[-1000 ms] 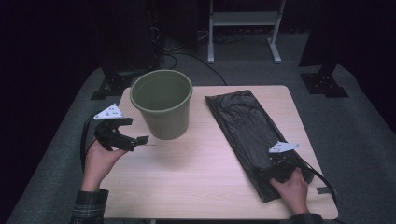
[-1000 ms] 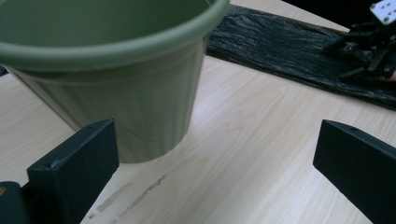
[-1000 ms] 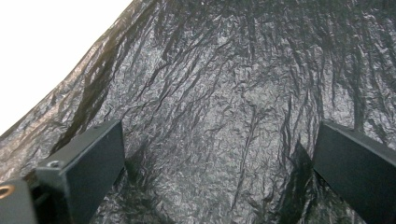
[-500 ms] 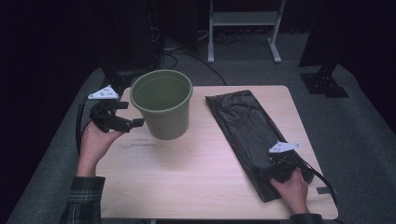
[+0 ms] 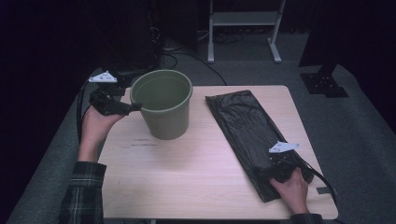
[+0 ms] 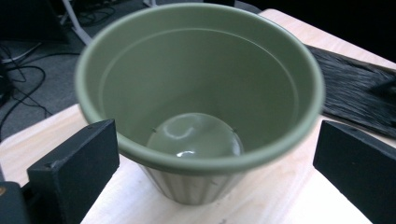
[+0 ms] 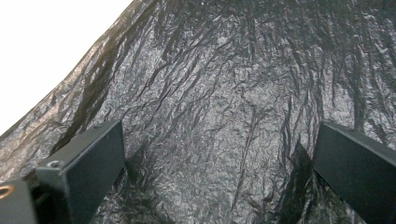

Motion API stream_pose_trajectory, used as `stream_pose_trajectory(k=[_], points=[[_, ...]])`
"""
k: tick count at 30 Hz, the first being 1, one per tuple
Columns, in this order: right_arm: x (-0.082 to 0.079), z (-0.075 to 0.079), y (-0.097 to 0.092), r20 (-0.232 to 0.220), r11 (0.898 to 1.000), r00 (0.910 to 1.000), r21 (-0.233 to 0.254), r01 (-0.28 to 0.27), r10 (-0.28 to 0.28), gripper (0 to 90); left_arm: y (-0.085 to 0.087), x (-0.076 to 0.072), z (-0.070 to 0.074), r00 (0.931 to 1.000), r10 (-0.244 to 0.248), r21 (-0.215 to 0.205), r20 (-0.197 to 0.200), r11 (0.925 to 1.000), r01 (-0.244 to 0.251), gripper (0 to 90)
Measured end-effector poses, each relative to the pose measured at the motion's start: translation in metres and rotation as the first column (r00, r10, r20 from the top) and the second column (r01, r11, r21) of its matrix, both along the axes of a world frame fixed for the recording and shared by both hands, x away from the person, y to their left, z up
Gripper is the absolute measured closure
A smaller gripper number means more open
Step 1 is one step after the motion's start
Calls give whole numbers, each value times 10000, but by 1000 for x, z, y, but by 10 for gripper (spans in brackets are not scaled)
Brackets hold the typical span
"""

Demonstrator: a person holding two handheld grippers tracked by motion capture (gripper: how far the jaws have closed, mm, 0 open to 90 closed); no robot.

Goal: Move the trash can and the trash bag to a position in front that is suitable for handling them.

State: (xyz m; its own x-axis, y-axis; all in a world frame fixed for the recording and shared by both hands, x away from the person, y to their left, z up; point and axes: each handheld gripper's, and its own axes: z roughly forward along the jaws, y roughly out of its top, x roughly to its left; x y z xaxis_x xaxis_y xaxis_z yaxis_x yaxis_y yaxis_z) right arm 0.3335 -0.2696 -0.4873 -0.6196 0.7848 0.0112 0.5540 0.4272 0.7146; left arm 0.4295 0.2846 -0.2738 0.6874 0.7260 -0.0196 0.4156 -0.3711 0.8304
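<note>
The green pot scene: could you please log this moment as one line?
left tool open at green pot rim | right tool open over black bag | pot empty

A person's left hand holds the left gripper raised at the table's left edge, jaws spread wide, plaid sleeve showing at the forearm. The right hand presses the right gripper low near the front right corner, jaws apart.
</note>
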Motion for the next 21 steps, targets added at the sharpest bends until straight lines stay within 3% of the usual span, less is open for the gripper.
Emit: stream_pose_trajectory(k=[4, 9, 21], points=[[0, 0, 0, 7, 10000, 10000, -2, -2, 2, 10, 4, 12, -1, 9997, 229, 20, -10, 9997, -229, 0], [0, 0, 0, 8, 10000, 10000, -2, -4, 4, 11, 6, 26, -7, 9992, 380, 358, -104, 9987, -376, 0], [0, 0, 0, 6, 10000, 10000, -7, -31, 31, 11, 11, 46, -24, 9971, 510, 365, -565, 9981, -490, 0]])
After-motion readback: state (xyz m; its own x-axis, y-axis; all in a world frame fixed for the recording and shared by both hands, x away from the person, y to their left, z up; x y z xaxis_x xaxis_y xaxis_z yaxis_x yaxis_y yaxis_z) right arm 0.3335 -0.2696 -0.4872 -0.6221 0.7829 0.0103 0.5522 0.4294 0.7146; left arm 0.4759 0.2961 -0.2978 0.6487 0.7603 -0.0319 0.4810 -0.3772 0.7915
